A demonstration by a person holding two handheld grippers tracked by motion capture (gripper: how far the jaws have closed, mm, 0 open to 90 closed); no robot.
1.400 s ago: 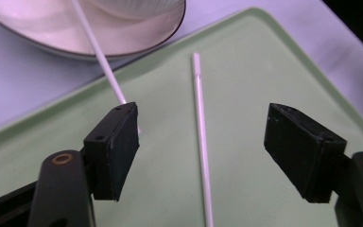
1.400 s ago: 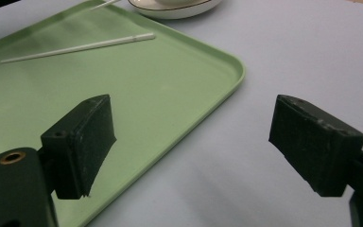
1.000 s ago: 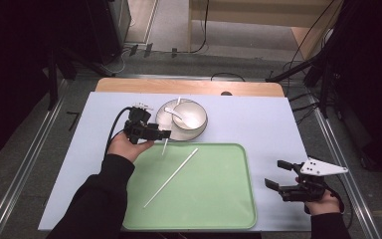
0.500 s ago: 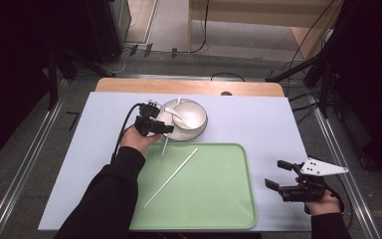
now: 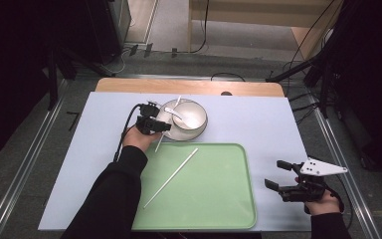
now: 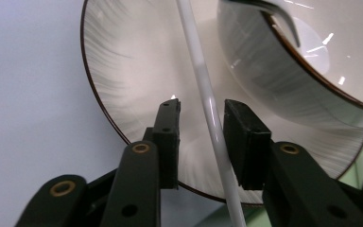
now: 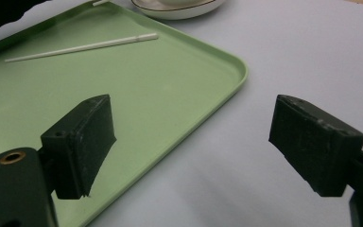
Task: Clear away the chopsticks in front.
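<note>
While closing, left gripper (image 6: 198,113) jaws straddle chopstick (image 6: 203,94), unpinched | right gripper (image 7: 189,142) wide, empty

The high view looks forward and down from above the person's side onto the whole pale grey desk (image 5: 258,124). The left gripper view sits very close over the striped white ceramic plate (image 6: 123,80), looking along its tongs. The right gripper view looks low across the flat light-green plastic tray (image 7: 160,94). The high view shares that tray (image 5: 219,199) and plate (image 5: 176,135) with them.
</note>
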